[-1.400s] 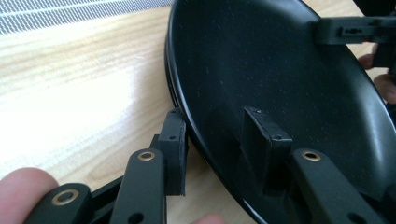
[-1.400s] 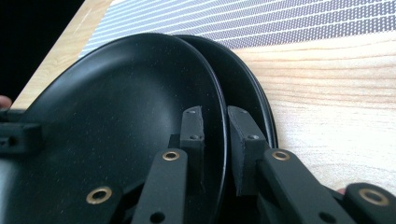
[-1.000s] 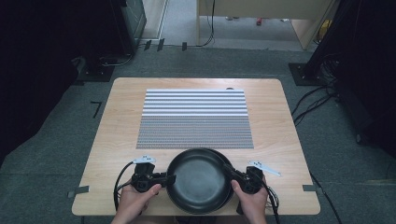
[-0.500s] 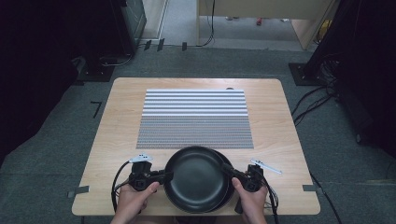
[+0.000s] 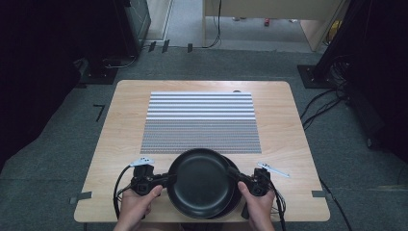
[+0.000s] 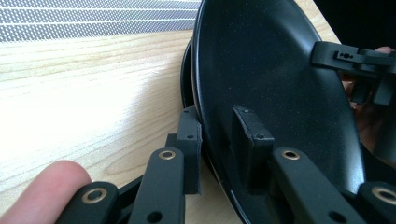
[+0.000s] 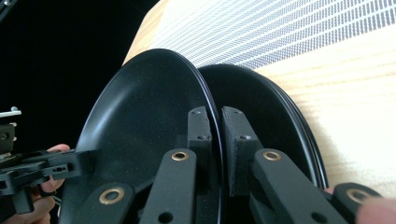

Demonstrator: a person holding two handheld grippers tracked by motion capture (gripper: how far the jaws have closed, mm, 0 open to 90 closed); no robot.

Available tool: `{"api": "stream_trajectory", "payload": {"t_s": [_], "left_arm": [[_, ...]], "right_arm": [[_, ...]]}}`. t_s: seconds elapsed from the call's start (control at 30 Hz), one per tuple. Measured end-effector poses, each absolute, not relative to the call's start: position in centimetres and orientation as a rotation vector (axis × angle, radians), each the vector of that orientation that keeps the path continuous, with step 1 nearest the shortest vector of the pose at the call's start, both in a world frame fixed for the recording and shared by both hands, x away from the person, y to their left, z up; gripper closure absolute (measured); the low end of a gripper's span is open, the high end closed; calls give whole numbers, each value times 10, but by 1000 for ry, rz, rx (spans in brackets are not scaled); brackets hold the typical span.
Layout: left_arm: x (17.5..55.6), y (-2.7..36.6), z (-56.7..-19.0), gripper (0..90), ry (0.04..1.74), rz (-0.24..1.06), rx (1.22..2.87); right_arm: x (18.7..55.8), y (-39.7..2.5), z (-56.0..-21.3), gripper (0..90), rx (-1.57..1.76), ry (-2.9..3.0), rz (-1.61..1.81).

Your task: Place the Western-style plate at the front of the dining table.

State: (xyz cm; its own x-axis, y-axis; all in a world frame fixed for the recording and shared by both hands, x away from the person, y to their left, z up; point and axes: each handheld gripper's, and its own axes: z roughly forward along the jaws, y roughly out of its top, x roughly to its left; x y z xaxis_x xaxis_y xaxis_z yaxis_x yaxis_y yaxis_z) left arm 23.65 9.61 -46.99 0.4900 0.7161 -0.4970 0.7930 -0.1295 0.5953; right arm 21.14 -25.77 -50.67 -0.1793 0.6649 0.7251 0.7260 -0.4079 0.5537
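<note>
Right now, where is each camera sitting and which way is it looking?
High view: above the person's side, looking forward and down at the table; both hands show.
Left gripper view: rides the left gripper, looking along its jaws across the top plate; a fingertip shows.
Right gripper view: rides the right gripper, facing the opposite way.
Shared: the top plate and the striped mat.

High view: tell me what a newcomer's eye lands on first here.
First comes the black plate at the near edge of the table, gripped on opposite rims by the left gripper and right gripper. A second plate lies under it. Behind them a striped mat covers the middle of the table.
</note>
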Motion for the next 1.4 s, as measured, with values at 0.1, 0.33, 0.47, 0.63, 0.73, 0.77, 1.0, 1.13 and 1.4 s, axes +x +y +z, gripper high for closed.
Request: {"api": "stream_trajectory", "payload": {"t_s": [0.1, 0.33, 0.47, 0.63, 0.73, 0.77, 1.0, 1.13, 1.4], "left_arm": [[237, 96, -470, 741, 1262, -118, 1868], [242, 92, -469, 744, 1270, -121, 1872], [245, 92, -465, 746, 1263, -121, 1862], [250, 91, -456, 750, 1247, -110, 1856], [257, 89, -452, 750, 1246, -108, 1852], [257, 89, -452, 750, 1246, -108, 1852], [272, 89, -449, 752, 1250, -126, 1834], [279, 89, -446, 753, 1253, -128, 1827], [302, 87, -436, 753, 1260, -122, 1811]], "right_arm": [[213, -258, -504, 825, -1968, -1682, -1679], [219, -261, -500, 814, -1969, -1674, -1667], [223, -263, -498, 813, -1964, -1652, -1665], [229, -266, -493, 813, -1958, -1637, -1672], [236, -267, -490, 813, -1958, -1629, -1673], [236, -267, -490, 813, -1958, -1629, -1673], [254, -269, -480, 813, -1948, -1649, -1668], [262, -270, -475, 813, -1942, -1656, -1668], [286, -271, -460, 813, -1930, -1685, -1677]]}}
